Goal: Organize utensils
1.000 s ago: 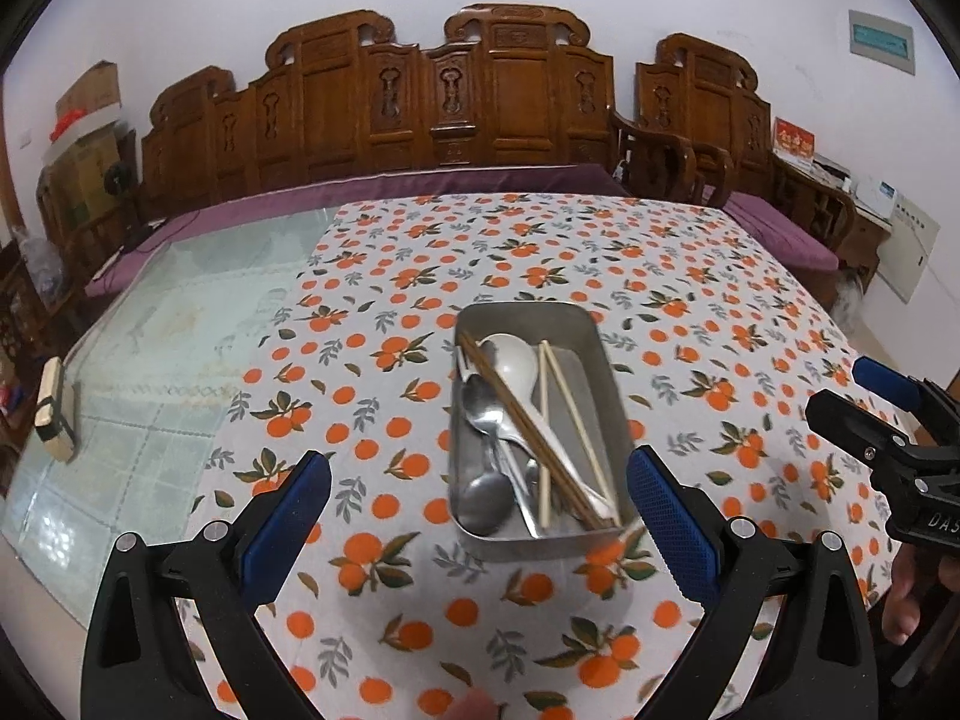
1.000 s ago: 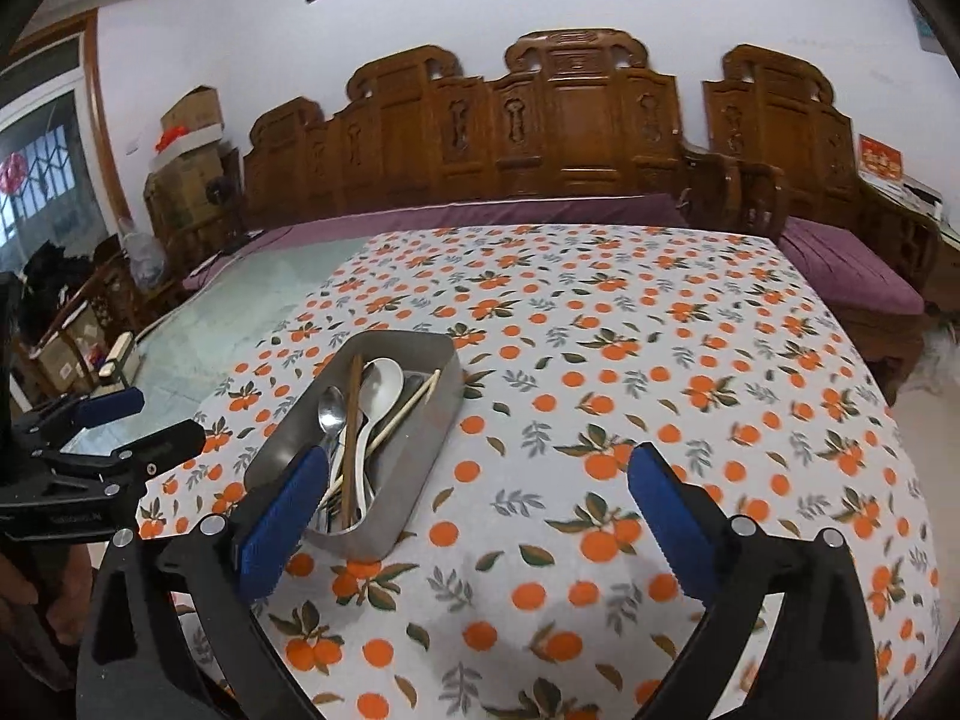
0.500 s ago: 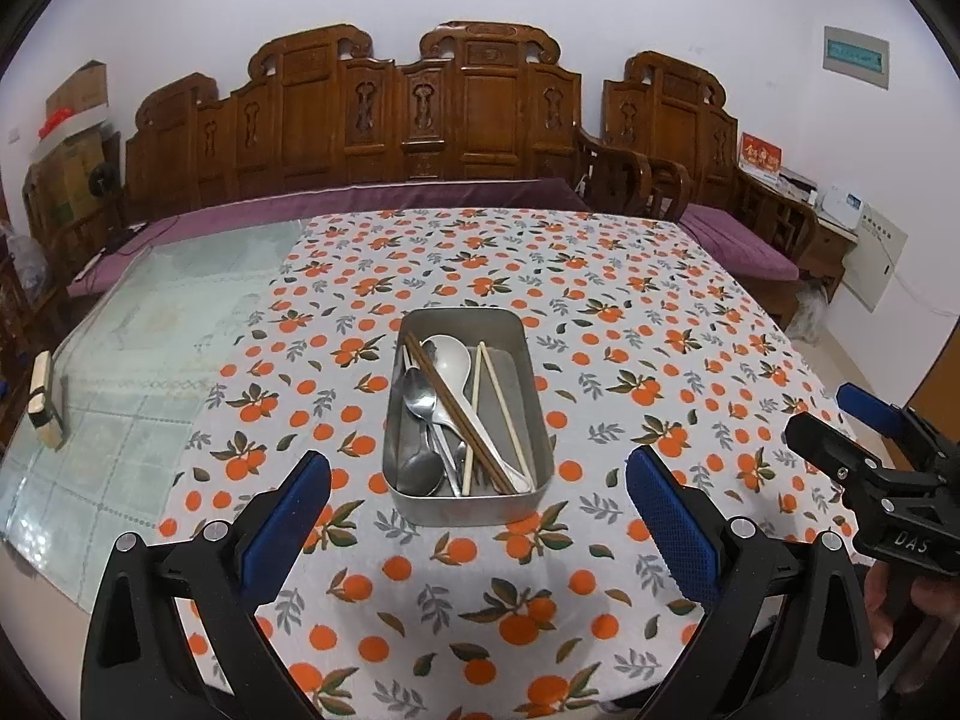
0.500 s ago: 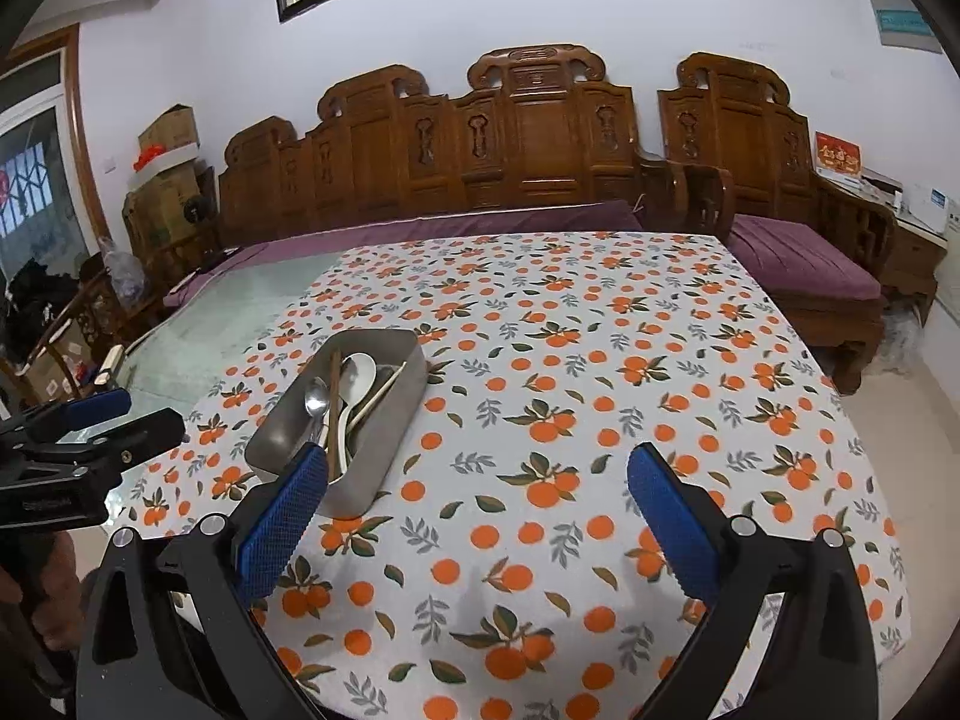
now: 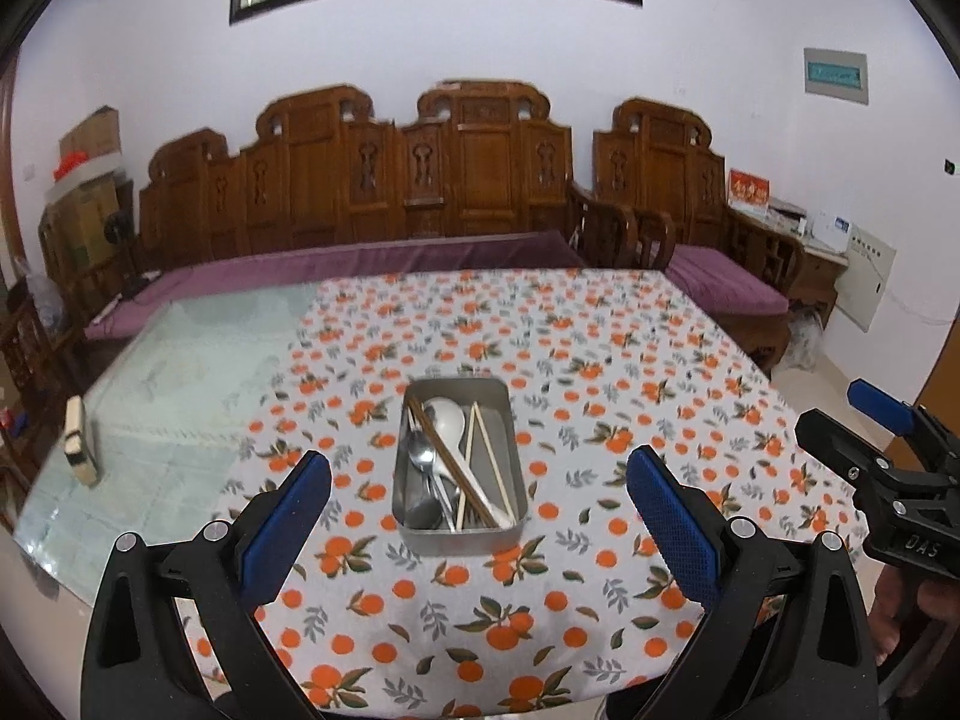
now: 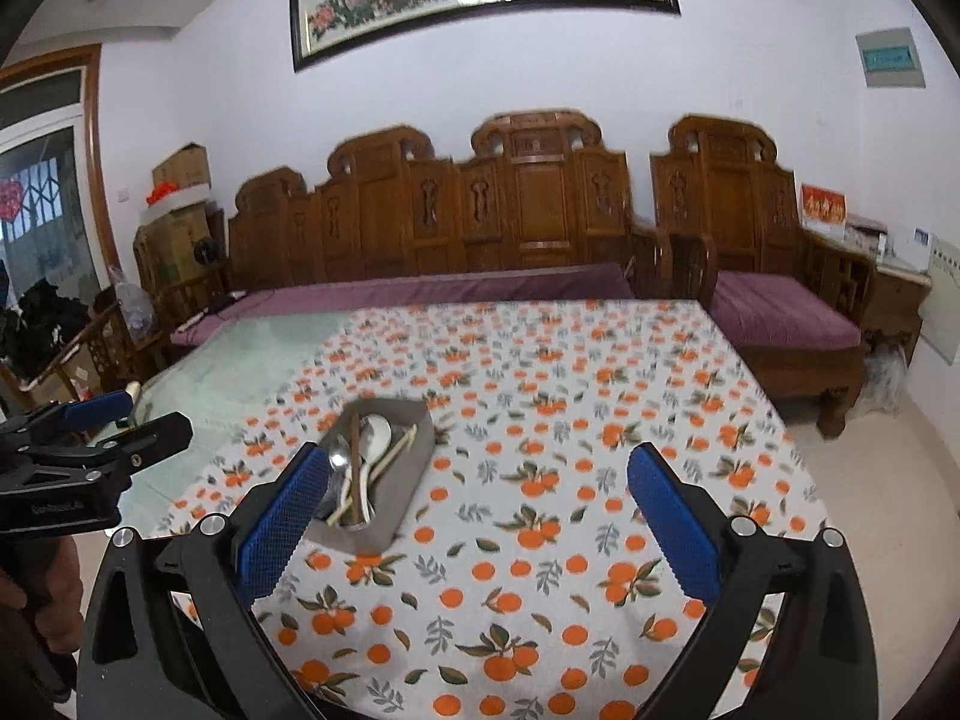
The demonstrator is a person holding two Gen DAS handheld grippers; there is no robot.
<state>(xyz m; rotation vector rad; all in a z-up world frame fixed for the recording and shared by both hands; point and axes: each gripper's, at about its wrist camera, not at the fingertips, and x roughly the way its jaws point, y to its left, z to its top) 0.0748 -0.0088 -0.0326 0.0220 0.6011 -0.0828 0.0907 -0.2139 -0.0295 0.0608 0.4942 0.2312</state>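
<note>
Several spoons [image 5: 445, 420] and chopsticks [image 5: 489, 459] lie in the metal tray [image 5: 459, 537]; both claws, left [image 5: 480, 525] and right [image 6: 477, 519], are released.

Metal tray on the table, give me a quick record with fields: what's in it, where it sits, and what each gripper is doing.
container: metal tray, rectangular, on the orange-print tablecloth
contents: white spoon, metal spoons, dark chopsticks, light chopsticks, all lying mixed together
left gripper: open, empty, off the cloth, tray centred between its fingers in its view
right gripper: open, empty, to the right of the tray
table beyond cloth: bare glass top
</note>
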